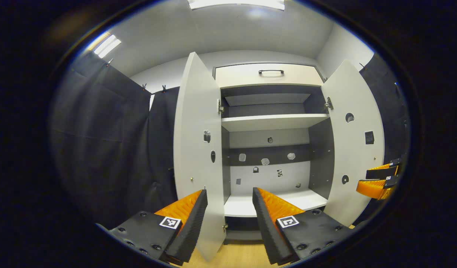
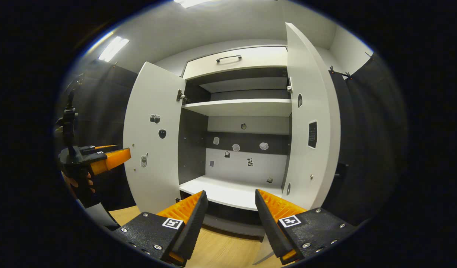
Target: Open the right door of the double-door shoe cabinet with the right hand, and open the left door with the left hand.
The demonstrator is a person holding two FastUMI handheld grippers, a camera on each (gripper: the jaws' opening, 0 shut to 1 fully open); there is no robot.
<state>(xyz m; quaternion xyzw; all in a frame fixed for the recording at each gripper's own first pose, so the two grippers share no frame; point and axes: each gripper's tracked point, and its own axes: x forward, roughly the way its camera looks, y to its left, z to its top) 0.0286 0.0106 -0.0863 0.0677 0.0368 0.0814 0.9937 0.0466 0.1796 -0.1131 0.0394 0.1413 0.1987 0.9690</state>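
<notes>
The white shoe cabinet has both doors swung open. In the left gripper view the left door stands close, and its free edge runs down into the gap of my open left gripper; neither finger visibly presses on it. The right door hangs open at the right, with my right gripper just beyond its edge. In the right gripper view the right door is near, and my right gripper is open and holds nothing. The left gripper, held by a hand, sits by the left door.
A drawer with a black handle tops the cabinet. Inside are white shelves and small stickers on the back wall. A light wooden floor lies below. Black cloth hangs on both sides.
</notes>
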